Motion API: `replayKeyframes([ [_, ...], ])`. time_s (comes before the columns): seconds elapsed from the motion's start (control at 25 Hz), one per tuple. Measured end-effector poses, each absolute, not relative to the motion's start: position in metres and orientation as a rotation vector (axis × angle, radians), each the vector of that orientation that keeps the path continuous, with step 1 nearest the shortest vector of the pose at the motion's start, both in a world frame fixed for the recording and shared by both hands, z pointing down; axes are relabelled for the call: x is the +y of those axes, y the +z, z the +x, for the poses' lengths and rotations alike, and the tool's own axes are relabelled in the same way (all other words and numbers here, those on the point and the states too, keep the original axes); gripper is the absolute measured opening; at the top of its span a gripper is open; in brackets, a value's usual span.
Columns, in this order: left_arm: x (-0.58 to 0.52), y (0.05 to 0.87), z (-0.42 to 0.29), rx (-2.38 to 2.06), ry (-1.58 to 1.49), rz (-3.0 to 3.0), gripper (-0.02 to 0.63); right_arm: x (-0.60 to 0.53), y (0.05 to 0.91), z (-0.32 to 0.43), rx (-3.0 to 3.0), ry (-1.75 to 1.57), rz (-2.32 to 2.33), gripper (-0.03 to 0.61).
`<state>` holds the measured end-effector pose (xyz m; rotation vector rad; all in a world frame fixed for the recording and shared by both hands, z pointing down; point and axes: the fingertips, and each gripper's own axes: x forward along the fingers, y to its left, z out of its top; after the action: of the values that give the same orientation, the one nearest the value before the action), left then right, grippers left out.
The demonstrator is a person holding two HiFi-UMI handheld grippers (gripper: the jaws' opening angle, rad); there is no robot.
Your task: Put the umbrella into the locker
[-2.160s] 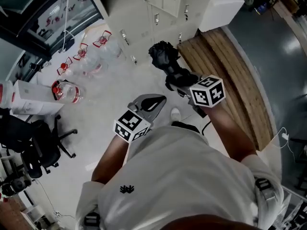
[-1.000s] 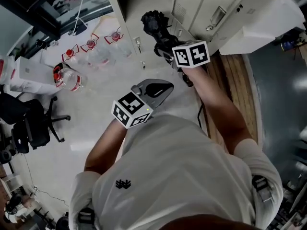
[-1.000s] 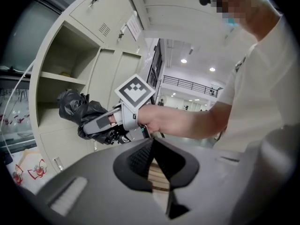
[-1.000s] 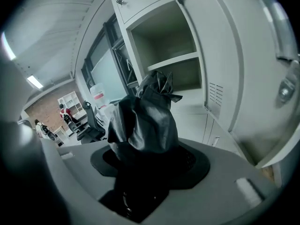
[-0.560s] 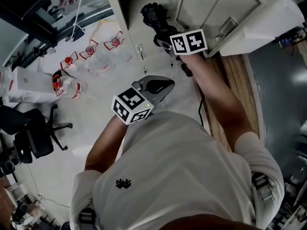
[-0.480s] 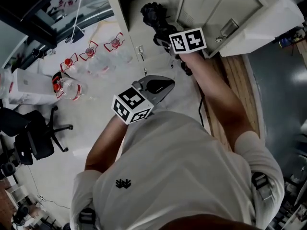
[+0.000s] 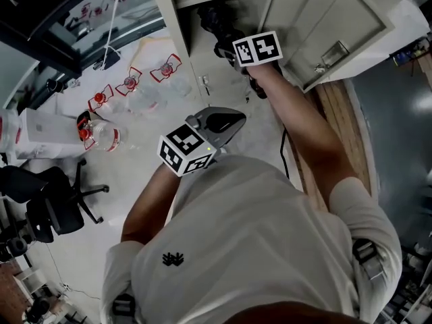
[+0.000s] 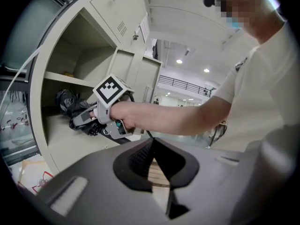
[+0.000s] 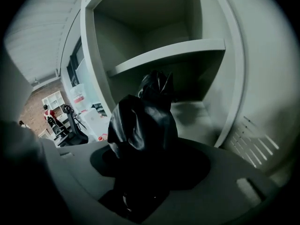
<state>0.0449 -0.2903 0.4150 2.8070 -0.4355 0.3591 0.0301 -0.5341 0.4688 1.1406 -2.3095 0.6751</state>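
Glossy black umbrella (image 9: 140,121) against a pale grey locker (image 9: 159,55). The left gripper (image 8: 153,165) and right gripper (image 9: 140,175) are matt grey. Their marker cubes (image 7: 187,155) are white, patterned with black squares. The person's shirt (image 7: 256,248) is white with a small black emblem. A clear bottle (image 7: 104,135) on the pale floor (image 7: 135,181) has a red cap, and the office chair (image 7: 47,208) is black.

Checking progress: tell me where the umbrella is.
Top centre of the head view: the umbrella, clamped in the right gripper, pokes into the open locker under its shelf.
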Motion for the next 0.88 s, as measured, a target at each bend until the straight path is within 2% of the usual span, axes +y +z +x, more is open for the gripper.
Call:
replayKeyframes([
  [0.88,-0.349,0.428,0.003,-0.452,0.395,2.764,0.054,-0.639,0.5,-0.012,-2.236,0.647,1.219,0.242],
])
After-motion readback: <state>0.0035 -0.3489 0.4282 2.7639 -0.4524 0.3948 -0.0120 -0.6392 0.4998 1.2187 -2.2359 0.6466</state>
